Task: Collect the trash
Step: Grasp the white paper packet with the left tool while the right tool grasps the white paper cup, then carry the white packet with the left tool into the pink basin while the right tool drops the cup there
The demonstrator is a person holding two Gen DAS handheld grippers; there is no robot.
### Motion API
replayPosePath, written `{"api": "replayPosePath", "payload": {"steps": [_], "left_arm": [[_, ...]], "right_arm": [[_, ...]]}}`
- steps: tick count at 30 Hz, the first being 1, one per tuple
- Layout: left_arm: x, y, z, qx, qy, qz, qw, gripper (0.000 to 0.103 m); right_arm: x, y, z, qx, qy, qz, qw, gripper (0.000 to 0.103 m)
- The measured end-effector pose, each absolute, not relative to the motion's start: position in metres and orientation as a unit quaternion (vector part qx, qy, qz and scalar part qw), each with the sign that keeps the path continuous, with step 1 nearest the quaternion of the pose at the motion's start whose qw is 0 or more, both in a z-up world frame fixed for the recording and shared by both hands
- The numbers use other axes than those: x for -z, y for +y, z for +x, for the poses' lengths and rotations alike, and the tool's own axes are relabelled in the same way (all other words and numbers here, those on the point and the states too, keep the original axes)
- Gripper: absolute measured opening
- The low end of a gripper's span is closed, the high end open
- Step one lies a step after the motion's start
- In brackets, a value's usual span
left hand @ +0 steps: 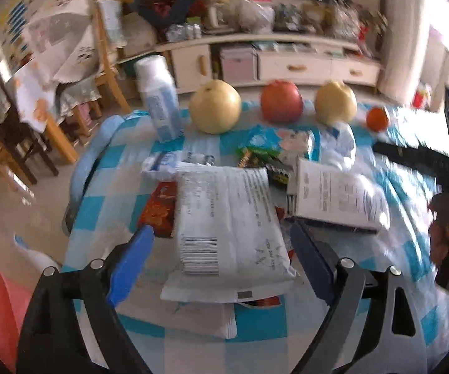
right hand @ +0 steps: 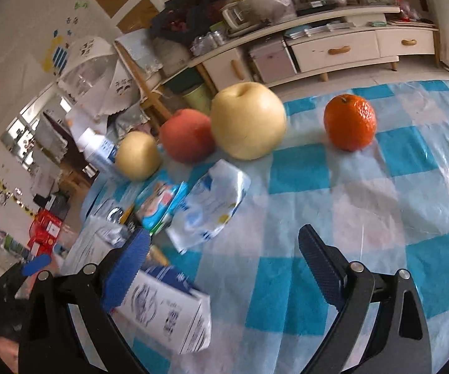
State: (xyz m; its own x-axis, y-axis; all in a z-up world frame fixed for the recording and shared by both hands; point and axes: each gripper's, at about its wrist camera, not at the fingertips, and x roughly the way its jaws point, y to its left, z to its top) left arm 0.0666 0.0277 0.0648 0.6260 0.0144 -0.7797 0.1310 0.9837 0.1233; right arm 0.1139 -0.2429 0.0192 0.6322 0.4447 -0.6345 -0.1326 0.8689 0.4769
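Left gripper [left hand: 221, 243]: jaws wide apart, white printed wrapper [left hand: 227, 227] lying between them on the checked surface [left hand: 405, 193], unpressed. Right gripper [right hand: 224, 246]: jaws apart over bare cloth, crumpled blue-white wrapper [right hand: 207, 208] just beyond, carton [right hand: 165, 311] beside its left jaw.

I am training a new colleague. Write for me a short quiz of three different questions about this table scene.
1. True or false: the left tool is shut on the white package.
2. How many fruits stand in the row at the far side of the checked tablecloth?
3. Which fruit is nearest the right tool? A) orange B) red apple C) banana

Key: 1 false, its jaws stand open around it; 2 four; 3 A.
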Motion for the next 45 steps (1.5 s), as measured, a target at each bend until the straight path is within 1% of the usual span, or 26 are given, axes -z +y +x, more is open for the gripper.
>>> {"api": "replayPosePath", "payload": {"steps": [1,2,4,7,10,13,16,17,18,19,20,21,22,23,25,33,38,45], "left_arm": [[-0.061,0.025,0.070,0.036,0.436,0.101,0.893,0.094],[-0.057,0.021,0.073,0.033,0.441,0.121,0.889,0.095],[-0.050,0.017,0.078,0.028,0.444,0.149,0.883,0.095],[-0.040,0.013,0.085,0.034,0.453,0.162,0.876,0.095],[-0.033,0.012,0.088,0.038,0.451,0.158,0.878,0.095],[-0.033,0.018,0.093,0.047,0.451,0.129,0.882,0.095],[-0.031,0.030,0.099,0.052,0.460,0.082,0.882,0.095],[-0.030,0.033,0.100,0.055,0.463,0.066,0.882,0.094],[-0.029,0.036,0.101,0.059,0.465,0.052,0.882,0.086],[-0.028,0.040,0.102,0.063,0.468,0.033,0.881,0.084],[-0.027,0.043,0.103,0.063,0.469,0.022,0.881,0.084],[-0.027,0.044,0.103,0.062,0.470,0.015,0.880,0.083],[-0.026,0.044,0.102,0.061,0.468,0.015,0.882,0.081],[-0.026,0.043,0.102,0.061,0.467,0.015,0.882,0.080],[-0.026,0.043,0.100,0.061,0.465,0.009,0.883,0.078],[-0.027,0.042,0.083,0.077,0.466,-0.012,0.881,0.077],[-0.028,0.044,0.064,0.085,0.470,-0.026,0.878,0.076],[-0.028,0.051,0.035,0.091,0.471,-0.057,0.875,0.076]], "right_arm": [[-0.017,-0.241,0.118,-0.163,0.398,0.194,0.882,0.094],[-0.015,-0.241,0.122,-0.164,0.400,0.194,0.880,0.086],[-0.009,-0.242,0.134,-0.168,0.407,0.206,0.874,0.077],[-0.005,-0.247,0.146,-0.165,0.419,0.219,0.866,0.077],[-0.004,-0.249,0.154,-0.175,0.413,0.233,0.863,0.077],[-0.003,-0.243,0.160,-0.185,0.408,0.236,0.862,0.078],[-0.004,-0.232,0.163,-0.184,0.407,0.209,0.870,0.078],[-0.004,-0.229,0.163,-0.186,0.409,0.204,0.870,0.076],[-0.003,-0.226,0.164,-0.194,0.411,0.207,0.866,0.072],[-0.002,-0.223,0.163,-0.200,0.414,0.207,0.864,0.062],[-0.002,-0.218,0.162,-0.194,0.415,0.191,0.868,0.054],[-0.003,-0.214,0.161,-0.197,0.417,0.184,0.868,0.049],[-0.002,-0.212,0.162,-0.201,0.418,0.183,0.867,0.035],[-0.002,-0.210,0.162,-0.206,0.418,0.185,0.865,0.029],[-0.002,-0.207,0.160,-0.211,0.416,0.182,0.866,0.027],[-0.010,-0.185,0.139,-0.244,0.418,0.164,0.860,0.023],[-0.025,-0.180,0.115,-0.243,0.401,0.159,0.869,0.018],[-0.044,-0.190,0.076,-0.225,0.377,0.181,0.880,0.017]]}}
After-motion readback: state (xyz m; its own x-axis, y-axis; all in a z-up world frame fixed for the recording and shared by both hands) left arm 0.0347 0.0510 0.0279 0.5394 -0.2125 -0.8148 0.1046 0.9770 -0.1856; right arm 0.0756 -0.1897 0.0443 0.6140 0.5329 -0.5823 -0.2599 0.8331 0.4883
